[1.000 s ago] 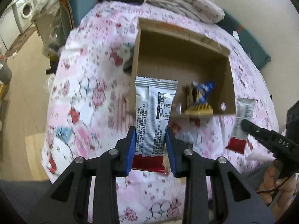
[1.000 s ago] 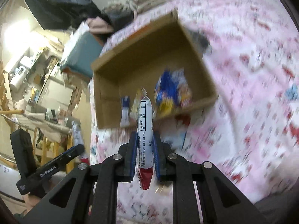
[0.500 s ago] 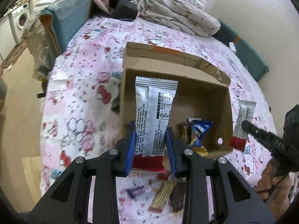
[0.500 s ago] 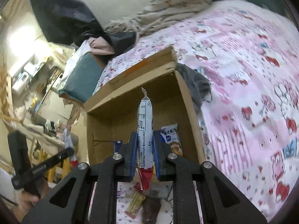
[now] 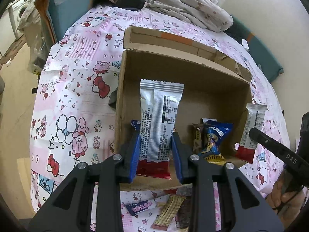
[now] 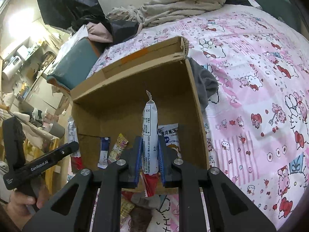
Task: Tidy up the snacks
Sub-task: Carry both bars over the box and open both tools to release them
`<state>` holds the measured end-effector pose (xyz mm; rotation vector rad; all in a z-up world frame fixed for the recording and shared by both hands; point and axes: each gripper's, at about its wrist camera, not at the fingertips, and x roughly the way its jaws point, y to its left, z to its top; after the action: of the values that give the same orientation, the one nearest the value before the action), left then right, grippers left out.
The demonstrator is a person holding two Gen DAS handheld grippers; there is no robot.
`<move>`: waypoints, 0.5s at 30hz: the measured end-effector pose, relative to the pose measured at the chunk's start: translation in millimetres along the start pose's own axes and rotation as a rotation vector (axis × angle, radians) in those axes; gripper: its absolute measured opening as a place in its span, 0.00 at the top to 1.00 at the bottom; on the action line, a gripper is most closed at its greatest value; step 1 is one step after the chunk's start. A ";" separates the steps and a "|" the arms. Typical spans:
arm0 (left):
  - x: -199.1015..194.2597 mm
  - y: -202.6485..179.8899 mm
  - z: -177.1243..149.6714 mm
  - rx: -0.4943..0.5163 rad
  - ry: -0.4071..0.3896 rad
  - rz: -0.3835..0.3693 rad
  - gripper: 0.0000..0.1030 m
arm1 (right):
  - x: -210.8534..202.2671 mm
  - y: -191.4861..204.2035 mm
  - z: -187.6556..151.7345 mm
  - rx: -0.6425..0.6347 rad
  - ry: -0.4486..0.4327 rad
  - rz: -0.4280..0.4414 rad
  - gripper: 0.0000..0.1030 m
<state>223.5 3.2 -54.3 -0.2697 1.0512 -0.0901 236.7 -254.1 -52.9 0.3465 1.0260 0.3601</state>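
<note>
A cardboard box (image 5: 212, 89) sits open on a bed covered in a pink cartoon-print sheet (image 5: 77, 89), and both tongs hang over its near edge, each with a snack packet of the same kind. The left gripper (image 5: 155, 152) is closed on a silver packet (image 5: 160, 119) with a red bottom end, held flat-on with its printed back facing the camera; the blue pads press against its two long edges and the packet stands upright over the left half of the box. The right gripper (image 6: 149, 160) is clamped almost fully together on its own packet (image 6: 149, 135), gripped across the thin way so only the narrow side shows, with the red end poking out below the pads and the crimped top pointing up over the box. Seen from the left camera, that right packet (image 5: 253, 129) hangs at the box's right wall. Inside the box lie a few snacks already: a blue bag (image 5: 214, 137), a brown and yellow bar beside it, and a small blue-ended packet near the left wall. More snacks (image 5: 170, 212) lie loose on the sheet just in front of the box. A rumpled blanket (image 5: 185, 5) is heaped at the far end of the bed.
</note>
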 end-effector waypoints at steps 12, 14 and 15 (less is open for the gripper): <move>-1.4 -6.2 -0.4 0.012 -0.016 -0.014 0.73 | -0.5 1.7 1.7 -0.002 0.008 0.006 0.80; -2.1 -6.5 -0.2 0.010 -0.016 -0.023 0.73 | -0.4 0.8 2.1 0.005 0.010 0.019 0.80; -1.8 -7.2 -0.2 0.009 -0.010 -0.030 0.70 | 0.3 0.6 2.1 0.005 0.013 0.020 0.80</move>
<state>222.8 -3.4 -51.0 -0.2774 1.0363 -0.1210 238.6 -253.7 -51.9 0.3591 1.0369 0.3781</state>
